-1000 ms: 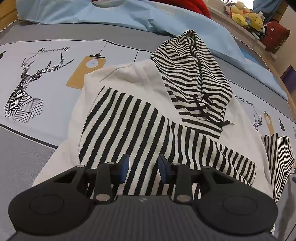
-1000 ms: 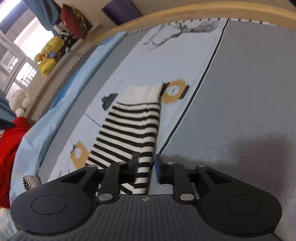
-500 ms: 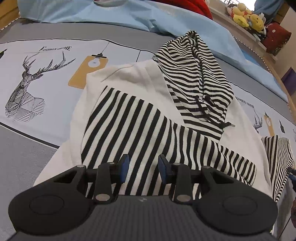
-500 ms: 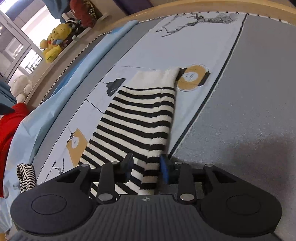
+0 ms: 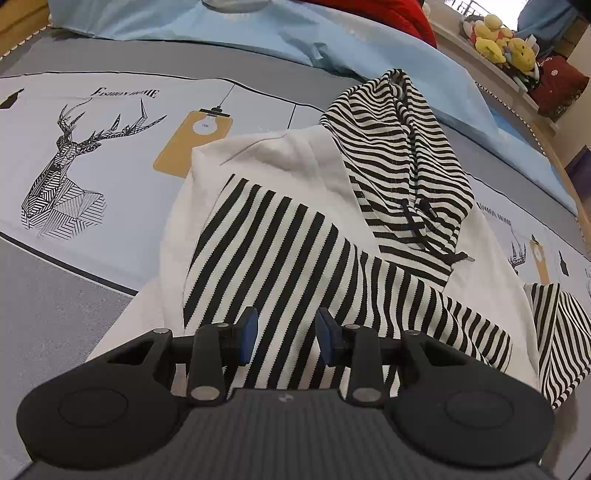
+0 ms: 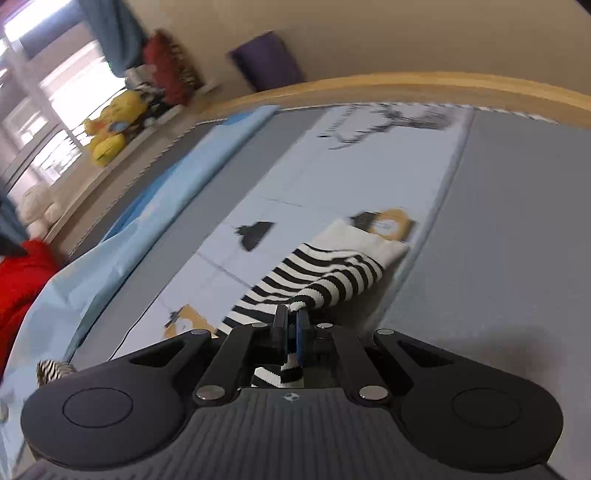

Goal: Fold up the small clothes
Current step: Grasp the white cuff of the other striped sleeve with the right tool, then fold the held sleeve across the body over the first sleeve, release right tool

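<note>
A small white hoodie [image 5: 280, 173] with a black-and-white striped hood [image 5: 402, 147] lies on the printed bedspread [image 5: 110, 155]. One striped sleeve [image 5: 280, 266] is folded across its front. My left gripper [image 5: 284, 332] hovers open just above that folded sleeve, nothing between its blue pads. The other striped sleeve [image 6: 317, 273], with a white cuff [image 6: 362, 240], stretches out to the side. My right gripper [image 6: 291, 325] is shut on that sleeve's edge and holds it lifted off the bed.
A light blue blanket [image 5: 229, 33] and something red [image 5: 376, 14] lie at the far end. Plush toys [image 6: 110, 125] sit on a window ledge. A wooden bed rim [image 6: 424, 88] curves around the bedspread's grey border [image 6: 517, 229].
The right gripper closed on the striped sleeve's edge and rose, lifting the sleeve so it bunches and hangs from the pads. The left gripper stayed where it was, open.
</note>
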Demonstrator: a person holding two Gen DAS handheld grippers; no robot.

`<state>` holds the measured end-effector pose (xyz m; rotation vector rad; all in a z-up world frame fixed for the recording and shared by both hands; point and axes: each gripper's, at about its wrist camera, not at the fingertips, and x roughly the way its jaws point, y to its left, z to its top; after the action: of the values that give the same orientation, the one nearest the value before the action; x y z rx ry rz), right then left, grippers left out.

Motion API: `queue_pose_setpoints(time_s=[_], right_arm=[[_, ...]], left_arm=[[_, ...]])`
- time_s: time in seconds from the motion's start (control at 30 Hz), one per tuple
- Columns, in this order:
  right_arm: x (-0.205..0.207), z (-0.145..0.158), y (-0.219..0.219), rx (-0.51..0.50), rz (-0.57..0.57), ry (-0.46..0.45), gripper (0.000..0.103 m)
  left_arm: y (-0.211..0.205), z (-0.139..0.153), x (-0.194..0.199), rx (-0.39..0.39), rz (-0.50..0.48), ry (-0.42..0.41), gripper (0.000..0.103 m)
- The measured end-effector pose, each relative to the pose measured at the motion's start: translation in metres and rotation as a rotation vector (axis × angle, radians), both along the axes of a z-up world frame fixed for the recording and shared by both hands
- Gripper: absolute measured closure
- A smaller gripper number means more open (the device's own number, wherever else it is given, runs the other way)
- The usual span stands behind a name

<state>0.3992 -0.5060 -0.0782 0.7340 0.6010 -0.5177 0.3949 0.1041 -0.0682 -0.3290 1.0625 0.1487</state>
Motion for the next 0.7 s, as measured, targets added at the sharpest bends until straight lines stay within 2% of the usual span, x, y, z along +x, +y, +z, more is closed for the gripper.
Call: queue_pose_setpoints(time_s=[0.17, 0.27, 0.37, 0.4, 0.43, 0.57, 0.6, 0.7], right_arm=[[-0.030, 0.020, -0.008, 0.029, -0.092, 0.000, 0.100], [-0.047, 0.036, 0.004, 0.017, -0.124, 0.015, 0.100], [-0.057, 0.056, 0.037, -0.098, -0.067, 0.010, 0.100], [-0.056, 0.057, 0.050, -0.156, -0.042, 0.027, 0.100], [-0.055, 0.053, 0.057, -0.173, -0.034, 0.038, 0.100], [-0.049, 0.027, 0.068, -0.068, -0.064, 0.080, 0.100], [-0.047, 0.028, 0.075, -0.081, -0.067, 0.075, 0.100], [-0.044, 0.051, 0.122, -0.271, 0.017, -0.015, 0.100]], left_arm=[[0.003, 0.003, -0.001, -0.027, 0.005, 0.001, 0.065], [0.002, 0.006, -0.004, -0.035, -0.005, -0.004, 0.065], [0.002, 0.008, -0.005, -0.038, -0.010, -0.006, 0.065], [0.003, 0.007, -0.006, -0.039, -0.008, -0.004, 0.065], [0.003, 0.007, -0.007, -0.041, -0.007, 0.000, 0.065], [0.006, 0.007, -0.009, -0.039, -0.018, 0.001, 0.065], [0.008, 0.008, -0.009, -0.037, -0.016, -0.002, 0.065], [0.017, 0.009, -0.010, -0.041, 0.011, -0.006, 0.065]])
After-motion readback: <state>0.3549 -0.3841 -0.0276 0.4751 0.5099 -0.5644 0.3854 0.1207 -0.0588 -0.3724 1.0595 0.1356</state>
